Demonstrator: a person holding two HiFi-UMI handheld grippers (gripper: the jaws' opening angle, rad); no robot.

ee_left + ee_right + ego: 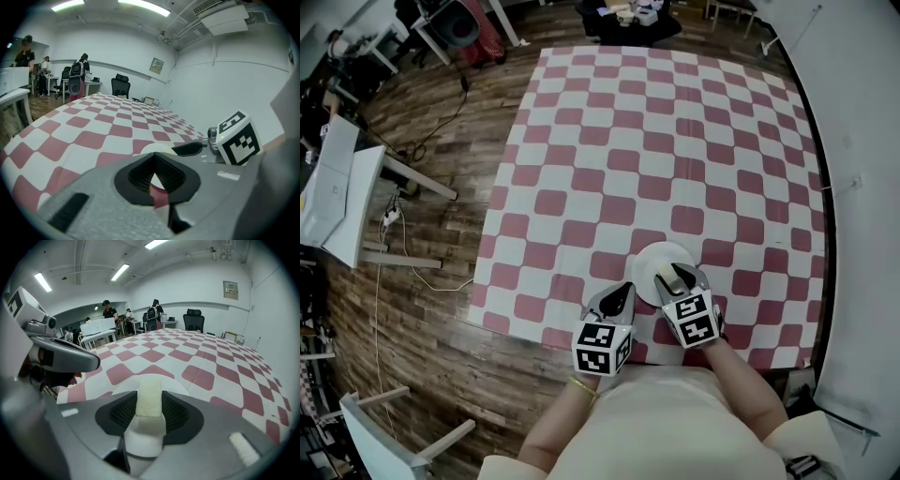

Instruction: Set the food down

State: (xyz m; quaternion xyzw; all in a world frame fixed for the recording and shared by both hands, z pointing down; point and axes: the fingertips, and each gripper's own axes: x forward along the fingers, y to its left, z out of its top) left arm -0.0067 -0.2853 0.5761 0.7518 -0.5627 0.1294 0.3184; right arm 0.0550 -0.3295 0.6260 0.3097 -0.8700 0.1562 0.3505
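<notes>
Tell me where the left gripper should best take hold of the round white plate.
Probably its near-left rim: the round white plate lies flat on the checked red-and-white tablecloth, so only the thin edge offers a hold. Bring the left gripper in low from the left; the right gripper, holding the pale food strip, hangs over the near-right part.

1. A table fills the middle of the head view, running from near to far.
2. A cloth of red and white checks covers its whole top and lies flat.
3. The cloth's left and near edges show against a wooden floor; its right edge runs beside a white wall.
4. One round white plate rests on the cloth close to the near edge, a little right of the middle.
</notes>
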